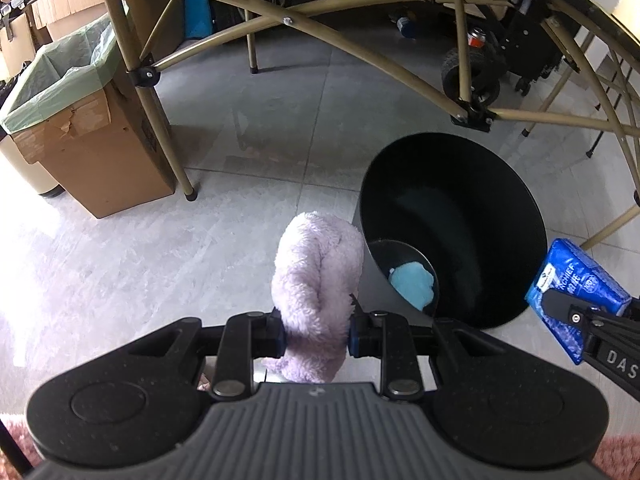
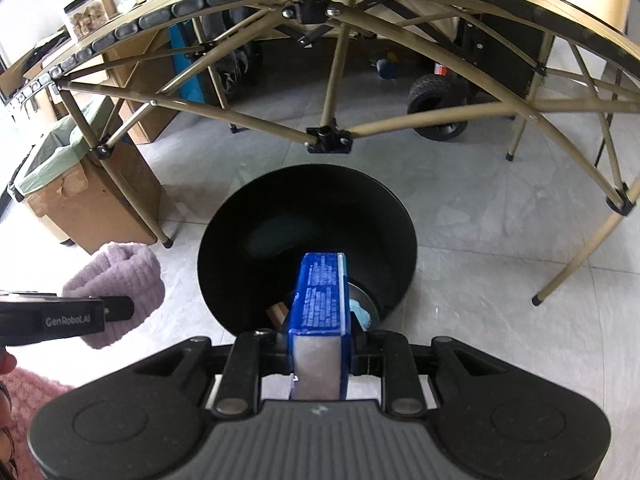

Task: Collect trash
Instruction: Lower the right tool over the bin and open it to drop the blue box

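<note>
Trash bin (image 2: 308,240), black and round, stands on the grey tiled floor (image 2: 480,272) in the centre of my right view and at the right of centre in my left view, its mouth open towards me. Behind it, across the top of both views, runs the folding bench (image 2: 328,136) with its tan crossed legs. At the left edge stands a cardboard box (image 1: 100,152) lined with a pale green bag (image 1: 60,80); one bench leg comes down just in front of it. Down in the bin, at its lower edge, lies a light blue wad (image 1: 412,284) on the bottom.

My left gripper (image 1: 316,332) has its jaws closed on a fluffy lilac cloth (image 1: 316,280), which bulges up between them just left of the bin's rim, beside it and not over the mouth. In the right view that cloth shows at the lower left, outside the bin.

My right gripper (image 2: 320,344) has its jaws clamped on a blue packet (image 2: 320,292) with white print, held on edge, its far end reaching over the near rim of the bin. In the left view the packet sits at the right edge, just right of the bin.
</note>
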`<act>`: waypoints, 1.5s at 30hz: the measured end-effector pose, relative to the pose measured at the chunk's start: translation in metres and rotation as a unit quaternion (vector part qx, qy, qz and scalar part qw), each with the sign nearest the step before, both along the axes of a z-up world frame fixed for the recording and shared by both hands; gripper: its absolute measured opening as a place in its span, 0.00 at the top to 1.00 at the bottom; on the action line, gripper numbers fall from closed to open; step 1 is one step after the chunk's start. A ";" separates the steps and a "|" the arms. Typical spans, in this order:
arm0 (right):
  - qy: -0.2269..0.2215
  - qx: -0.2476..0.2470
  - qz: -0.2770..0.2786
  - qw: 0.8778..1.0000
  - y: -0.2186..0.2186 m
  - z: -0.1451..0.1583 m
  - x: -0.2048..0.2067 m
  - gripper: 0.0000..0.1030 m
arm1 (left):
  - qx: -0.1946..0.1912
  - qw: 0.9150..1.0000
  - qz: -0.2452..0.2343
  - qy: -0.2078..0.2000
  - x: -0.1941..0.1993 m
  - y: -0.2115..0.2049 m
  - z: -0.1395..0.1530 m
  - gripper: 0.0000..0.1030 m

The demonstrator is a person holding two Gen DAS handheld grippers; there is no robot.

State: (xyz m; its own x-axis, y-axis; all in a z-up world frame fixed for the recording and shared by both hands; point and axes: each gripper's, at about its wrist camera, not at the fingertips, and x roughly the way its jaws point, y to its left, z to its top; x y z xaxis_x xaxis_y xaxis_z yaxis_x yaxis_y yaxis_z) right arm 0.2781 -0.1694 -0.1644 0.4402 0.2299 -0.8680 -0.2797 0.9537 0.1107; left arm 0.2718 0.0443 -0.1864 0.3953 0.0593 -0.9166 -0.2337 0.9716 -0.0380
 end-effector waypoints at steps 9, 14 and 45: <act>0.021 0.000 0.010 1.000 0.023 -0.015 0.038 0.79 | 0.006 1.000 0.016 0.004 0.016 0.009 -0.002 0.74; 0.038 -0.002 0.002 0.999 0.030 -0.032 0.059 0.79 | 0.014 1.000 0.022 0.005 0.025 0.013 -0.004 0.74; 0.076 0.011 -0.020 0.997 0.048 -0.056 0.080 0.25 | 0.024 0.999 0.030 0.004 0.039 0.018 -0.009 0.74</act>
